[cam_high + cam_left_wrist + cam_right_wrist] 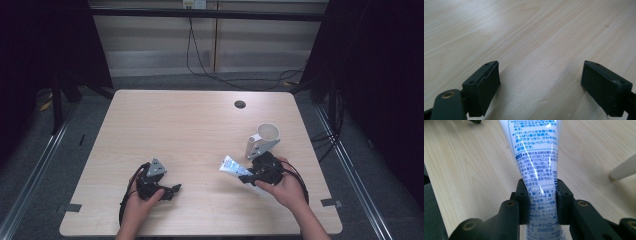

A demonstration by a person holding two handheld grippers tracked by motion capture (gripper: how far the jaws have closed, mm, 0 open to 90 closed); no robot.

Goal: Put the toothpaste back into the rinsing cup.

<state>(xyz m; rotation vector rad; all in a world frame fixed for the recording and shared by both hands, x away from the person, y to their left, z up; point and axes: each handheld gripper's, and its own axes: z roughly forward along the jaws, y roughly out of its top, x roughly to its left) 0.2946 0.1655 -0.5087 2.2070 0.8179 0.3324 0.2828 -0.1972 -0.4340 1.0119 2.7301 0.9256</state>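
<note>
Where overhead unclear, right gripper (541, 192) clamped on tube (537, 157).

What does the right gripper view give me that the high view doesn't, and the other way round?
Right gripper view alone: the fine blue print on the tube, and the jaws pinching it just above its lower end.

High view alone: the whole wooden table, the left gripper resting empty near the person's edge, the white cup lying on its side beyond the right gripper, and the dark grommet hole.

Both: the tube clamped in the right gripper, over light wood.
</note>
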